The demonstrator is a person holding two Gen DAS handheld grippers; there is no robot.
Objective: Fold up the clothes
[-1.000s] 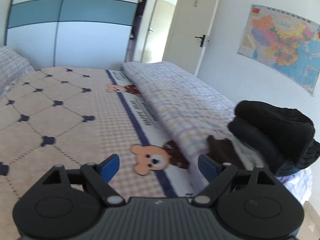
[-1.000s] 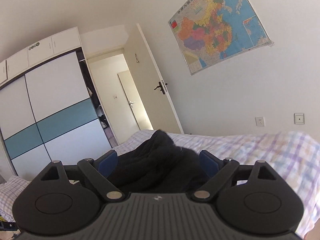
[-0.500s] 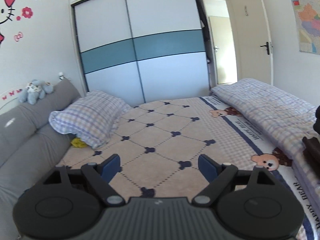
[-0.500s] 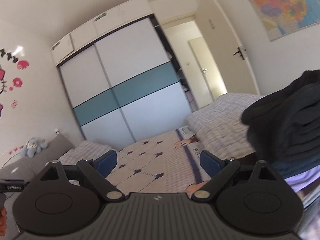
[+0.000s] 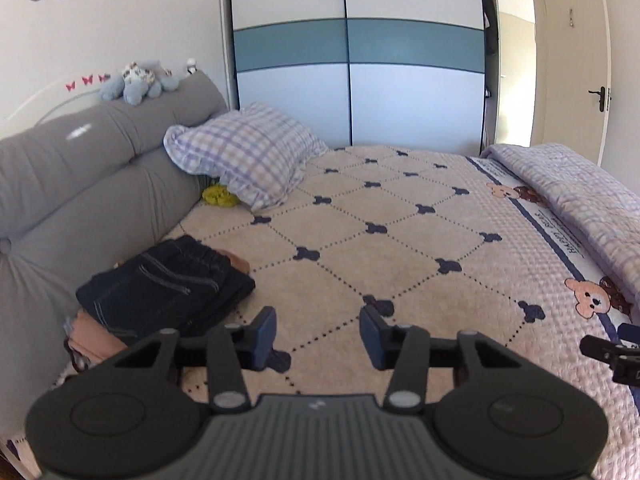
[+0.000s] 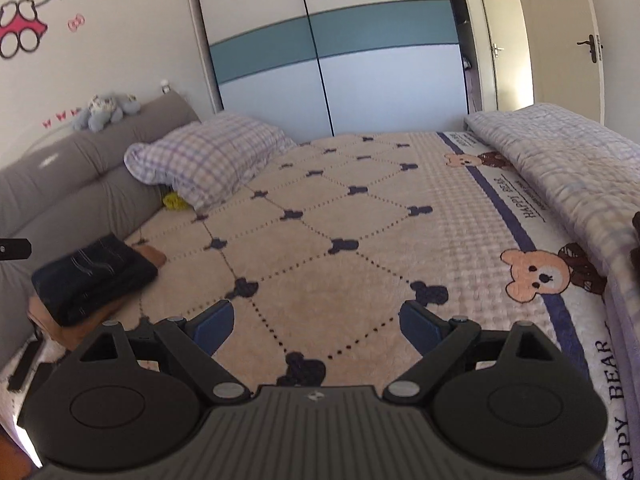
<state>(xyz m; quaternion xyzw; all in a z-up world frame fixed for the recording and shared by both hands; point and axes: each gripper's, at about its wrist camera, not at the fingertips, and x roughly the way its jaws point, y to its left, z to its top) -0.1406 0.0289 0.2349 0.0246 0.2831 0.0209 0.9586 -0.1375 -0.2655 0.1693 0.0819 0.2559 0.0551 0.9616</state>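
Two tongs over the bed (image 5: 400,240): left tongs (image 5: 318,338) empty, closing; right tongs (image 6: 316,326) wide; one folded jeans (image 5: 164,284) beside headboard (image 5: 80,184).

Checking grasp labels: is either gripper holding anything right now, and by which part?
Nothing held. The left gripper is closing on empty air above the bedspread; the right gripper is open and empty. The folded jeans lie untouched.

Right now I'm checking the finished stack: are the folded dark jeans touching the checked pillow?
Apart. The left wrist view shows the folded dark jeans near the grey headboard, with bare patterned bedspread and a yellow item between them and the checked pillow.
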